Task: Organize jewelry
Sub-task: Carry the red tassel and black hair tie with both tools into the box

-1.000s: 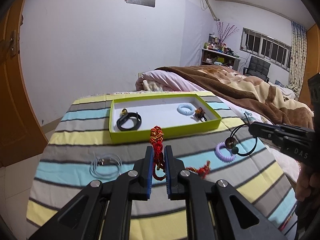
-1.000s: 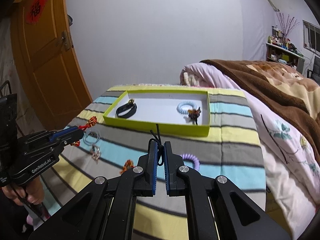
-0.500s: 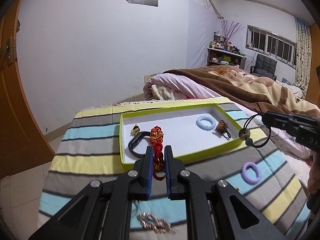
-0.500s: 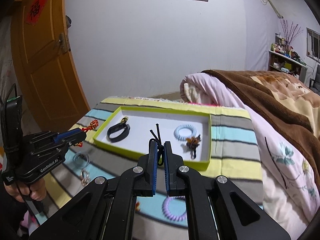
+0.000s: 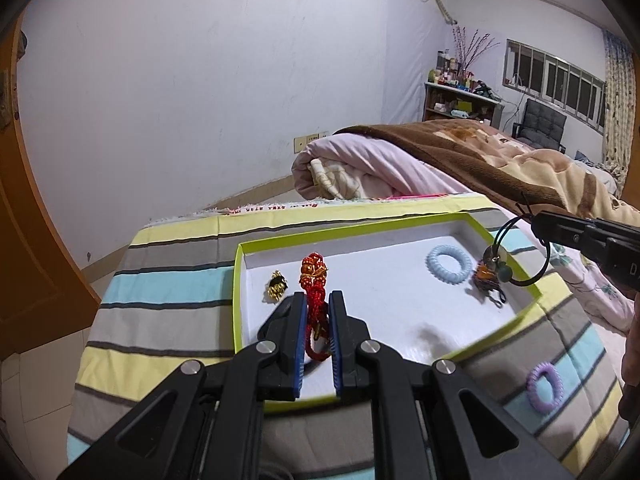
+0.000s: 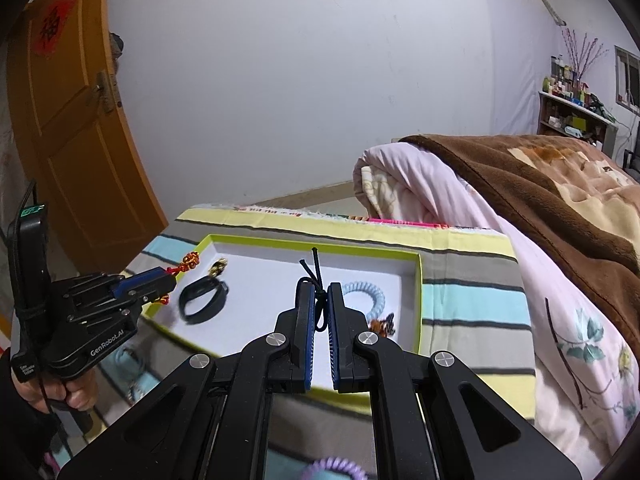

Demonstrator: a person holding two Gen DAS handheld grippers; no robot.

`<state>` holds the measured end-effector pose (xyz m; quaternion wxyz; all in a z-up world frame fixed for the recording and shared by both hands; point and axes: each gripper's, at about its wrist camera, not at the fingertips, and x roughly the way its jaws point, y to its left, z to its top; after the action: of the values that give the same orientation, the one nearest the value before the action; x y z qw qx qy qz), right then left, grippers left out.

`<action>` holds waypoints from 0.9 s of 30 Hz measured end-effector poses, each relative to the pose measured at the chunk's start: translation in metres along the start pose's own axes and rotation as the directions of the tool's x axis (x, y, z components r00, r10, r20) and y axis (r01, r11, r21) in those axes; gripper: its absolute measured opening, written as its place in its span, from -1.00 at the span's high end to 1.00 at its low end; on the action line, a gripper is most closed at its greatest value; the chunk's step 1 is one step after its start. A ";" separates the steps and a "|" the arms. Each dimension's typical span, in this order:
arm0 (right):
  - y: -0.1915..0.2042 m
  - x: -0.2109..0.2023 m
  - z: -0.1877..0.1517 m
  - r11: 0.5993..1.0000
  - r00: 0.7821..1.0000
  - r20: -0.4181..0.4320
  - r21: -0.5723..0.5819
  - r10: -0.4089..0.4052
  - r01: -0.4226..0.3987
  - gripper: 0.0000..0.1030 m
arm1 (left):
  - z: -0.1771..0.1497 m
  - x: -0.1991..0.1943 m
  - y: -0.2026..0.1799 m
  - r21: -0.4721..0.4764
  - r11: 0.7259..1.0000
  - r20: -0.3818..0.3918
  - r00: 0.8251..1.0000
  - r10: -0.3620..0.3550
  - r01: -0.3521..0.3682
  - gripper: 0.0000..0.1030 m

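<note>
A lime-rimmed white tray (image 5: pixel 468 217) lies on the striped cloth. My left gripper (image 5: pixel 318 300) is shut on a red knotted charm (image 5: pixel 315 280) and holds it over the tray's left part, beside a small gold charm (image 5: pixel 276 286). My right gripper (image 6: pixel 320 294) is shut on a black cord necklace (image 6: pixel 316 276); its loop and round pendant (image 5: pixel 498 260) hang over the tray's right end. In the tray lie a light blue coil ring (image 5: pixel 448 265), a dark beaded piece (image 5: pixel 486 282) and a black band (image 6: pixel 202 300).
A purple coil ring (image 5: pixel 545 388) lies on the striped cloth (image 5: pixel 168 292) right of the tray. A rolled pink quilt (image 5: pixel 360 172) and brown blanket (image 6: pixel 540 200) lie behind and right. An orange door (image 6: pixel 68 132) stands at left.
Both grippers have moved forward and now hang over the tray with their pieces still held. The tray looks closer and larger in both views.
</note>
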<state>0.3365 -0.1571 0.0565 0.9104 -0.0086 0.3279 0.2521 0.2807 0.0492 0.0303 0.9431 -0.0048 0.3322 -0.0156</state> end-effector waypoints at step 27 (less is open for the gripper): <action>-0.055 0.084 -0.001 0.993 0.985 -0.156 0.073 -0.078 0.090 0.74 | 0.020 0.083 0.015 -0.056 0.997 -0.179 0.983 0.036 -0.047 0.78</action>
<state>0.4169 -0.1673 -0.0035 0.8920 -0.0055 0.4059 0.1987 0.3586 0.0615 -0.0062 0.9092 -0.0250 0.4154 0.0138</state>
